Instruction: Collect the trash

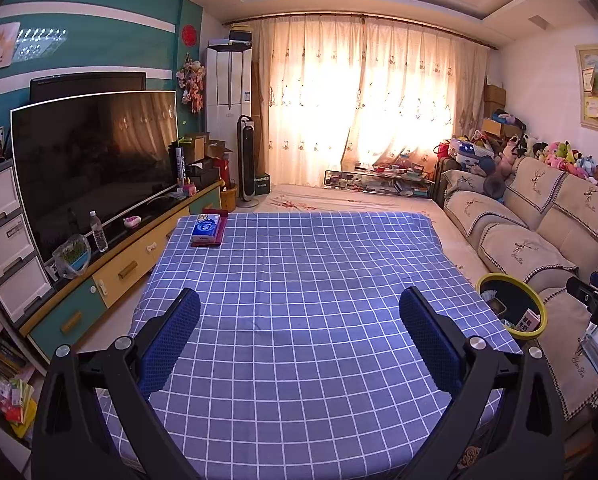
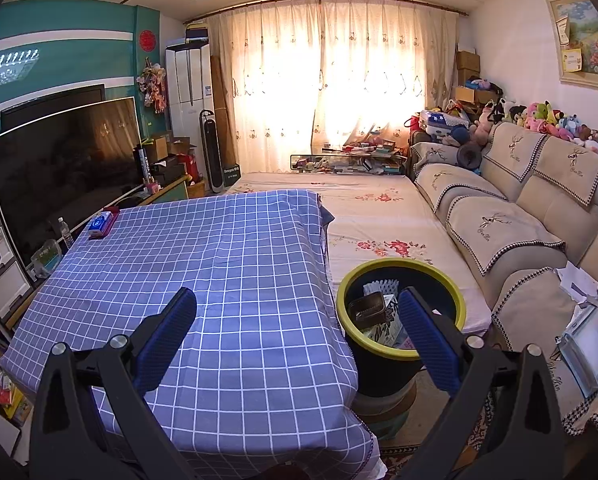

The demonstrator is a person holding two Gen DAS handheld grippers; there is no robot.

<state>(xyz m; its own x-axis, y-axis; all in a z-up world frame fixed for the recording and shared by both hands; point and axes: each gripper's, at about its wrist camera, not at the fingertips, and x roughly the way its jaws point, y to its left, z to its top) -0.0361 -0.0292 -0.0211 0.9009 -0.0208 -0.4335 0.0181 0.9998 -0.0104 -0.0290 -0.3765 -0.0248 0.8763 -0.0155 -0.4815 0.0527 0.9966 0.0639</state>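
Note:
A black trash bin with a yellow-green rim (image 2: 401, 354) stands on a stool at the table's right side and holds several pieces of trash, among them a dark wallet-like item (image 2: 366, 309) and printed cartons. The bin also shows in the left wrist view (image 1: 541, 312). My left gripper (image 1: 299, 336) is open and empty above the blue checked tablecloth (image 1: 299, 264). My right gripper (image 2: 297, 336) is open and empty above the table's right edge, its right finger (image 2: 427, 336) in front of the bin. A blue tissue pack on a red tray (image 1: 207, 230) lies at the table's far left corner.
A beige sofa (image 2: 499, 224) runs along the right, with papers (image 2: 579, 280) on its near seat. A TV (image 1: 95, 152) and cabinet stand left, with a water bottle (image 1: 98, 231). A floral-covered bed (image 2: 371, 216) lies beyond the table.

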